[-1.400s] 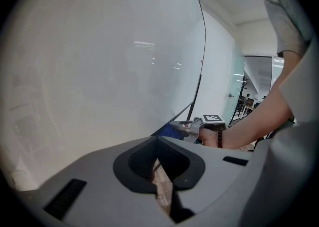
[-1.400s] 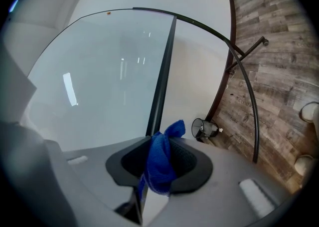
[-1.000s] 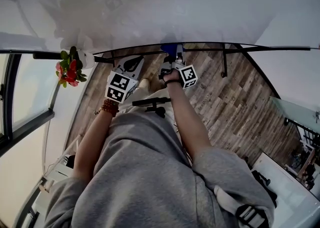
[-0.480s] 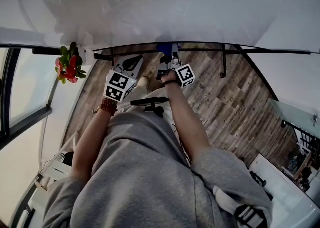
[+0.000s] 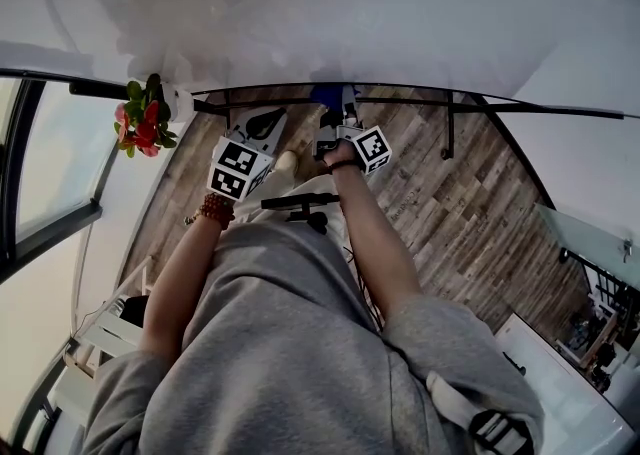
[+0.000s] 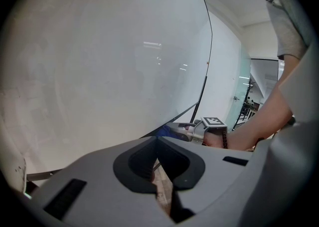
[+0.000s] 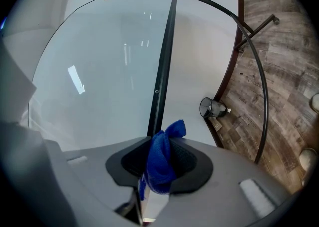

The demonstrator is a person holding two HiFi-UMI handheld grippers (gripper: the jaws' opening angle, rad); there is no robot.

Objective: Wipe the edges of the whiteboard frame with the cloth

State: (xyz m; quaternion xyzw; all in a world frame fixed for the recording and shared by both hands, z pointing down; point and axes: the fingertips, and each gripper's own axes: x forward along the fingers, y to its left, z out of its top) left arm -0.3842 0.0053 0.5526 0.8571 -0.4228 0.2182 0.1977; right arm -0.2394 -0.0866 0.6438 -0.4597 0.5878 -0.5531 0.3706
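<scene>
Right gripper (image 5: pixel 335 111) up at the lower edge of the whiteboard frame (image 5: pixel 430 100), far from the body. Pinches a blue cloth (image 7: pixel 162 158) between closed jaws, as seen in the right gripper view. Soft fabric with a fine knitted texture, bunched in one thick fold, with a pointed corner sticking out past the tips. Points toward a thin black bar of the frame, straight and matte, with a small screw near its middle. Cannot tell whether the cloth really touches the bar. In the head view, only a small blue patch just at the black edge.

Left gripper (image 5: pixel 262 129) just to the left of the right one and a little nearer to the person. Holds nothing. In the left gripper view, dark jaws brought together at the tips, with only a narrow slit lower down where the wooden floor shows through. Grey smooth plastic body around them.

On each gripper a white marker cube (image 5: pixel 238 170) with black square patterns.

Above and behind both, the whiteboard (image 5: pixel 350 13): wide, smooth, glossy white, with faint grey smears and soft reflections of ceiling lights. Below the frame, a floor (image 5: pixel 450 193) of grey-brown wooden planks with visible grain.

At the far left, near the end of the frame, red flowers (image 5: pixel 143 123) with green leaves. Round brown bead bracelet (image 5: pixel 213 211) on the left wrist. Loose grey sweatshirt (image 5: pixel 280 343) of soft cloth, filling the near part of the head view.
</scene>
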